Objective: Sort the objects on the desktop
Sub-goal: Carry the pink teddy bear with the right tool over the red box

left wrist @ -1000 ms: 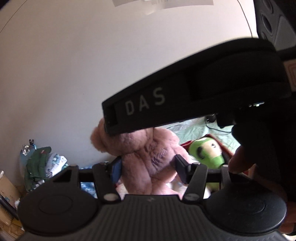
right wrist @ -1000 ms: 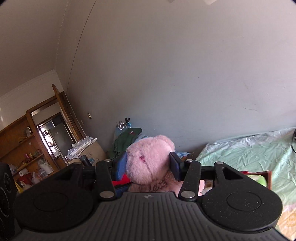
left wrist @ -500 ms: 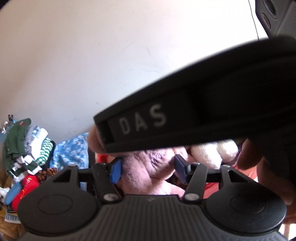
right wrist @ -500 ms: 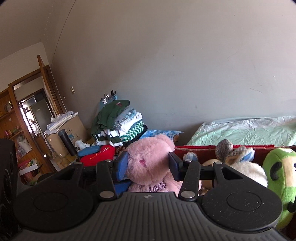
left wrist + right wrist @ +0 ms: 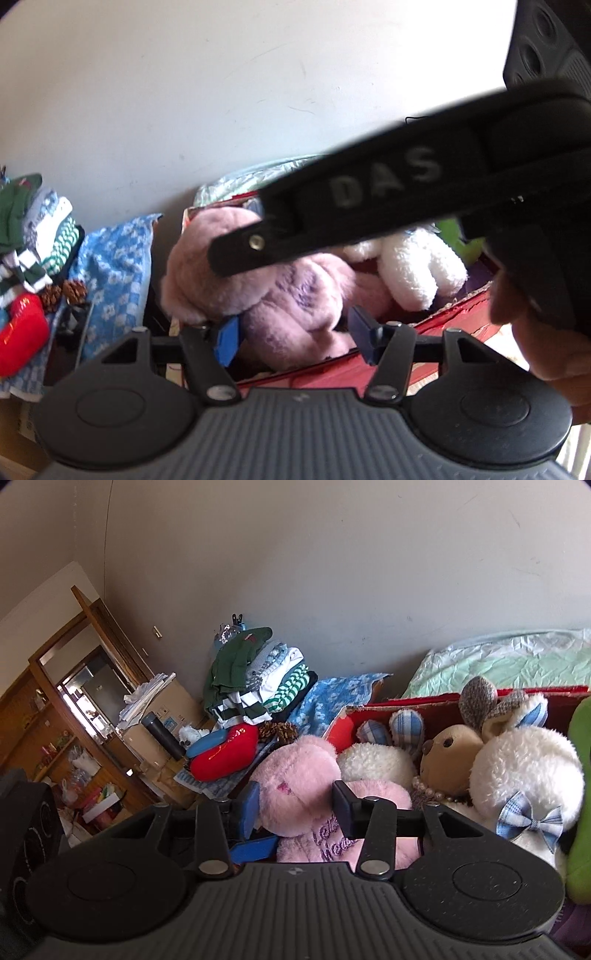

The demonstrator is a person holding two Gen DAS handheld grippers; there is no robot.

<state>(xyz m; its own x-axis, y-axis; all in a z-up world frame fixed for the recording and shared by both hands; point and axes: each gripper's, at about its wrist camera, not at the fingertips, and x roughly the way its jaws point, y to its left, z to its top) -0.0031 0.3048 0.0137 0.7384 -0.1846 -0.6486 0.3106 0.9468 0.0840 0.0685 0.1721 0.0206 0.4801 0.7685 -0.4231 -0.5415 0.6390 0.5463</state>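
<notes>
Both the left gripper (image 5: 293, 334) and the right gripper (image 5: 293, 805) clamp their fingers on the pink bear (image 5: 295, 786), probably to lower it into the red box (image 5: 424, 703) beside the white rabbit (image 5: 524, 768).

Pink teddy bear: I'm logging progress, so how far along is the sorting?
Done: a white plush rabbit and a brown plush toy already sit in the red cardboard box. In hand: both the left gripper and right gripper clamp the fluffy pink teddy bear at the box's edge. Left: releasing it.
</notes>
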